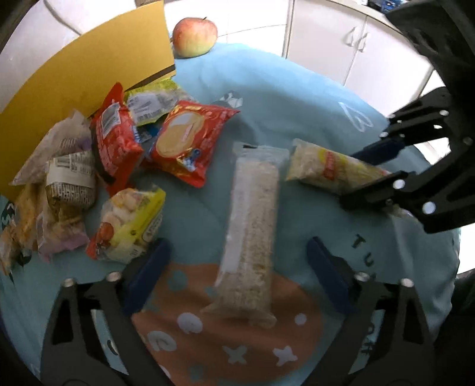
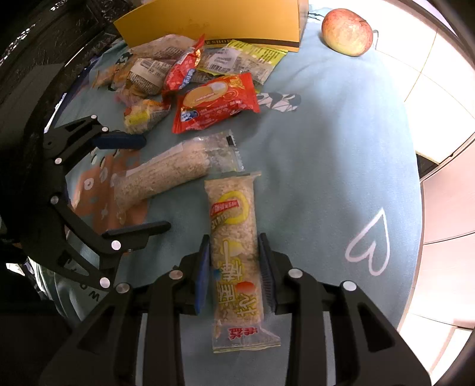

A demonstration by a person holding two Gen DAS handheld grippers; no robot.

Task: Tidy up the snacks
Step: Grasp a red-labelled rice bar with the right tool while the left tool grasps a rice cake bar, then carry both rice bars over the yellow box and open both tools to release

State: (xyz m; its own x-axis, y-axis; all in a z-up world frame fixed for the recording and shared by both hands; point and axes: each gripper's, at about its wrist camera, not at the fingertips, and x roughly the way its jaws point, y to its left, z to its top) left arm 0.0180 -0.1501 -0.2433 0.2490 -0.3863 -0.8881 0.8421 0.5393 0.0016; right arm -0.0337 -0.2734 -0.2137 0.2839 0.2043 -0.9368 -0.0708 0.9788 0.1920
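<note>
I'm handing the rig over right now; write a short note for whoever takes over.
Left gripper: open, straddling the plain rice bar, not touching it.
Right gripper: jaws close on both sides of the yellow-label rice bar; grip unclear.
Both bars lie side by side on the blue cloth.
Other snacks are heaped by the yellow box; apple beyond.
Left: sort the heap.

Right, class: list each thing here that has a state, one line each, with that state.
left gripper: open, astride the plain rice bar, not touching it.
right gripper: open, pads close beside the labelled rice bar.
plain rice bar: sealed, flat on the cloth.
labelled rice bar: sealed, flat on the cloth.
apple: whole, resting on the cloth.
snack packets: sealed, heaped against the yellow box.
</note>
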